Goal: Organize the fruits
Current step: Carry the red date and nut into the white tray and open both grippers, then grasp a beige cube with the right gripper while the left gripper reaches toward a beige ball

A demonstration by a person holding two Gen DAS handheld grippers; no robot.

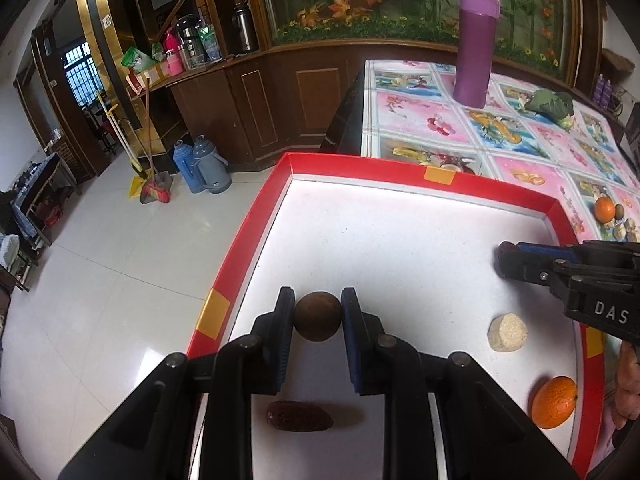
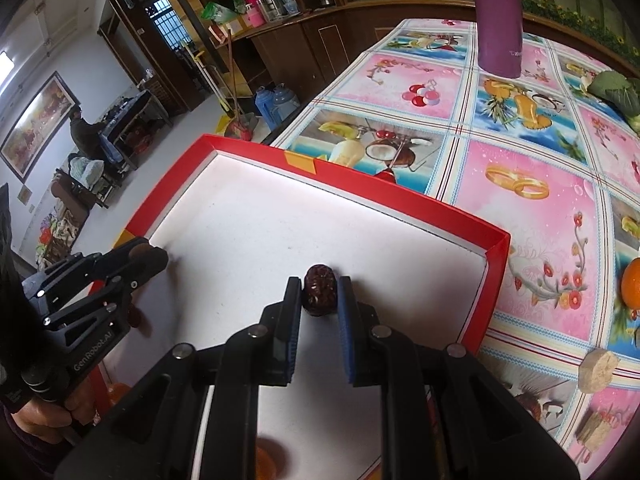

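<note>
My left gripper (image 1: 317, 297) is shut on a round brown fruit (image 1: 318, 320), held just above the white floor of a red-rimmed tray (image 1: 360, 166) near its left side. A dark red date (image 1: 299, 416) lies on the tray floor below those fingers. In the right wrist view my right gripper (image 2: 320, 281) is shut on another wrinkled dark red date (image 2: 319, 295), low over the tray (image 2: 360, 185) towards its right wall. The left gripper (image 2: 154, 258) shows at the left there. The right gripper (image 1: 505, 258) enters the left wrist view from the right.
A beige round cake (image 1: 507, 332) and an orange (image 1: 554, 402) sit in the tray by its right rim. On the flowered tablecloth lie another orange (image 2: 632, 284), a beige cake (image 2: 598, 366), a purple flask (image 1: 476, 44) and a leafy vegetable (image 1: 550, 106). The floor drops off left of the tray.
</note>
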